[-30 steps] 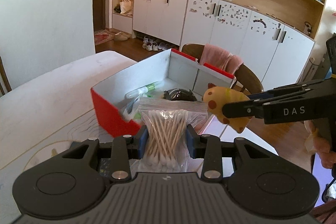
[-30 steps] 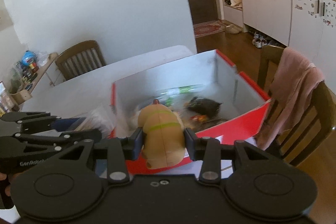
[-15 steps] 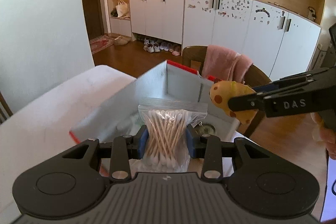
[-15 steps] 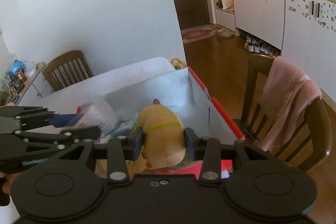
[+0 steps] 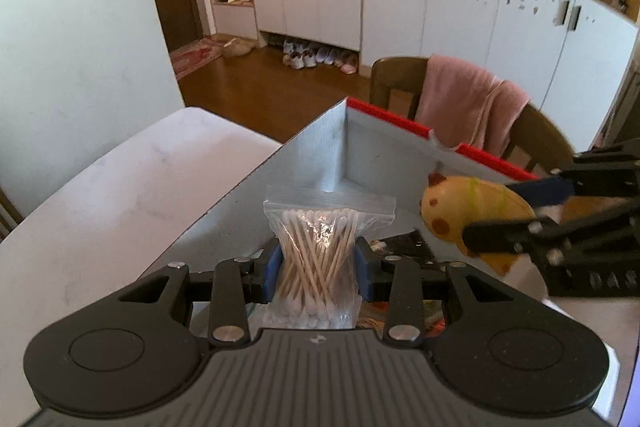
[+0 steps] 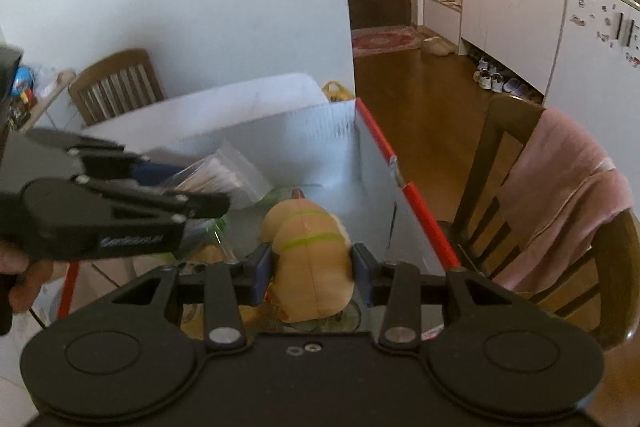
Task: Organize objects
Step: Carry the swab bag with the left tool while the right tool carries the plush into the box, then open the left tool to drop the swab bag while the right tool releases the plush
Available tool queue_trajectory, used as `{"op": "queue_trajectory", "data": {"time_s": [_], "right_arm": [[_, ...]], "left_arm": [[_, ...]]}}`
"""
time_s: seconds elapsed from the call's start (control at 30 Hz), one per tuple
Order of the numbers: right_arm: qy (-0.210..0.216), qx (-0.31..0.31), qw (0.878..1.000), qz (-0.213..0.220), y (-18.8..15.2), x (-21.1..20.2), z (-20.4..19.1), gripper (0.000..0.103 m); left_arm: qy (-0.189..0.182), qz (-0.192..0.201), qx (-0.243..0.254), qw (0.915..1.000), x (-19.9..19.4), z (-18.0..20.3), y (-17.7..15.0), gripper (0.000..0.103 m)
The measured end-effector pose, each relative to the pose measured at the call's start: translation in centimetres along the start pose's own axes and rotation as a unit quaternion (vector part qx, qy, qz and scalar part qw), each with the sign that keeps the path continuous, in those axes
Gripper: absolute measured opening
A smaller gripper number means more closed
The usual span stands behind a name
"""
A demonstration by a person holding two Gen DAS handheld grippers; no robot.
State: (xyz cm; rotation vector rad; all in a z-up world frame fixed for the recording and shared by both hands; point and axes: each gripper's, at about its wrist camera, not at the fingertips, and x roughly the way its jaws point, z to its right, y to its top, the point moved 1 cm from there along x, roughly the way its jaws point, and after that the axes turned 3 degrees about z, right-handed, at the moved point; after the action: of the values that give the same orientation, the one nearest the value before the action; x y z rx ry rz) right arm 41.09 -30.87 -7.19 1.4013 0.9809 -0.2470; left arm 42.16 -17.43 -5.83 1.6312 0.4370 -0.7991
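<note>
Two grippers work over one box [image 5: 384,163], red outside and grey inside, which sits on one pale table [image 5: 132,187].

Far left in the right wrist view, one slatted chair [image 6: 116,85] stands by the wall beyond the table. Next comes the left gripper [image 5: 316,263], its two blue pads [image 5: 272,267] clamped on one clear zip bag of swabs [image 5: 320,259]. The bag stands upright between the jaws, above the box's inner corner; the swabs inside are too many to count. In the right wrist view the same gripper [image 6: 208,205] reaches in from the left, with a bit of the person's hand [image 6: 24,279] behind it, and the bag [image 6: 228,179] pokes out past its fingers.

Further right, the right gripper [image 6: 312,267] is closed on one yellow toy [image 6: 312,255] with two green stripes across its back. The toy hangs over the box interior, near the red-rimmed wall. From the left wrist view the toy [image 5: 468,211] shows brown spots and sits beside the bag, apart from it.

Some items lie on the box floor, blurred and mostly hidden, so no count is possible.

Rightmost, one chair [image 6: 516,211] stands just beside the box, with one pink towel [image 6: 560,195] draped over its back.
</note>
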Motion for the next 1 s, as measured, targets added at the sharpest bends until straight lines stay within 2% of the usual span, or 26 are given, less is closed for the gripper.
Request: {"op": "queue_trajectory", "data": {"time_s": [0.4, 0.73, 0.83, 0.9, 1.0], "right_arm": [[-0.009, -0.059, 0.998, -0.036, -1.1, 2.7, -2.0, 0.042], [0.002, -0.079, 0.996, -0.05, -1.1, 3.8, -1.9, 0.047], [0.002, -0.076, 0.996, -0.05, -1.1, 3.9, -1.5, 0.053], [0.002, -0.071, 0.996, -0.047, -1.2, 3.6, -1.2, 0.063], [0.007, -0.065, 0.997, -0.043, -1.2, 3.2, -1.0, 0.064]], "left_arm": [[0.019, -0.076, 0.029, 0.9965, 6.2, 0.4, 0.4, 0.037], [-0.004, -0.103, 0.016, 0.9945, 8.1, -0.3, 0.1, 0.038], [-0.013, -0.108, 0.005, 0.994, 8.3, -0.7, 0.1, 0.039], [-0.019, -0.112, -0.001, 0.9935, 8.3, -0.9, 0.1, 0.047], [-0.021, -0.112, -0.005, 0.9934, 8.1, -1.0, 0.0, 0.057]]}}
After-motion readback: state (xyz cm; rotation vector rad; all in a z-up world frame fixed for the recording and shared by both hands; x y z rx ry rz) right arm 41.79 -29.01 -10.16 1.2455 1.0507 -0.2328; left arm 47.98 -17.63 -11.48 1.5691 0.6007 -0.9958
